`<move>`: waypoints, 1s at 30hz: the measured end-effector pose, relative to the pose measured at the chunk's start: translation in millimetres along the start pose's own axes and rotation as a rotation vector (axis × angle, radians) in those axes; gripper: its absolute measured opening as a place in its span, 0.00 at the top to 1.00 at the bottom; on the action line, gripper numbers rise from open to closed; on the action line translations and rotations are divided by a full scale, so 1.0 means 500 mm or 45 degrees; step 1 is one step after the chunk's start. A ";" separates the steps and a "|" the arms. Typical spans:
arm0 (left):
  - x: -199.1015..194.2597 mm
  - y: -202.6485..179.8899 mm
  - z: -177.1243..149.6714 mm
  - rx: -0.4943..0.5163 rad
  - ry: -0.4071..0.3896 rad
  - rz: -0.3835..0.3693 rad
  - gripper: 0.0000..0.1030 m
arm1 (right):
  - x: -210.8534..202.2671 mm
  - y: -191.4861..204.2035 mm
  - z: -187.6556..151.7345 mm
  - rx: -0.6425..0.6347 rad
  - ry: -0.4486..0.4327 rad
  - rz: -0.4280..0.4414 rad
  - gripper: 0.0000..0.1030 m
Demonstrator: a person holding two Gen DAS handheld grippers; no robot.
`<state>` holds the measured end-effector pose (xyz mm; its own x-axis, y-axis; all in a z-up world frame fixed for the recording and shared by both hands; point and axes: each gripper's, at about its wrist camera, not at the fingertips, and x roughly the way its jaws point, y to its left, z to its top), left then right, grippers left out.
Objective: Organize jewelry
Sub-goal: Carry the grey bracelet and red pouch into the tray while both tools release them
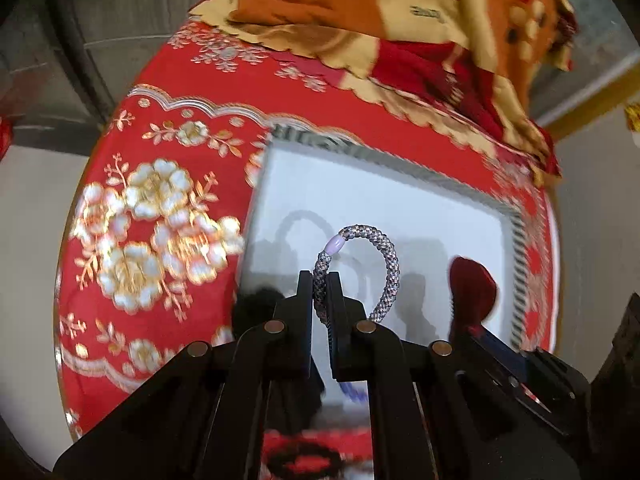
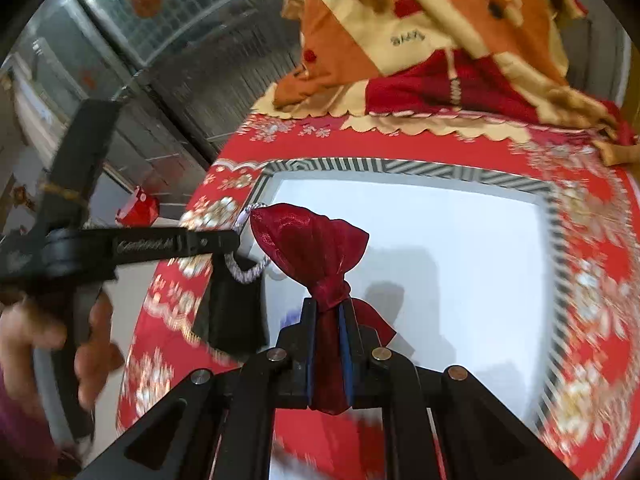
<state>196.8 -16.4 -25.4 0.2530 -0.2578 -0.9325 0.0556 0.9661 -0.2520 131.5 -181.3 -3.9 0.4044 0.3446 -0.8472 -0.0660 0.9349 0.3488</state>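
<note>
Nearest the lens in the left wrist view, the left gripper [image 1: 320, 280] has its jaws closed tight on a grey braided bracelet [image 1: 370, 258] with a pale lilac bead, the loop lifted clear above the white tray [image 1: 380, 200]. In the right wrist view, the right gripper [image 2: 330, 312] is clamped on the neck of a dark red pouch [image 2: 310, 238], held up over the same tray. The bracelet hangs just left of the pouch mouth. The step in hand looks like bagging the bracelet; the next move calls for opening the gathered mouth and steering the loop in. Farther off lie the red floral cloth [image 1: 160, 200] and a folded orange blanket [image 1: 400, 20].
</note>
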 end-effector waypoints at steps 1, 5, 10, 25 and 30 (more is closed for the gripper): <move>0.010 0.006 0.008 -0.030 -0.002 0.010 0.95 | 0.030 -0.005 0.020 0.019 0.019 -0.008 0.91; 0.051 0.016 0.027 -0.095 0.008 0.060 0.95 | 0.118 -0.028 0.074 0.061 0.073 -0.006 0.91; 0.071 0.024 0.041 -0.143 -0.018 0.102 0.95 | 0.180 -0.048 0.106 0.074 0.120 -0.016 0.91; -0.001 0.023 -0.012 -0.088 -0.146 0.093 0.60 | 0.086 -0.096 0.081 0.186 -0.026 0.176 0.60; -0.061 0.027 -0.072 0.015 -0.224 0.184 0.60 | -0.045 -0.089 0.026 0.129 -0.125 0.137 0.60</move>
<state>154.9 4.3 -9.8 0.4233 -0.1113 -0.8991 0.0173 0.9932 -0.1148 137.3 -232.0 4.9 0.4874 0.4277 -0.7612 -0.0235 0.8779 0.4782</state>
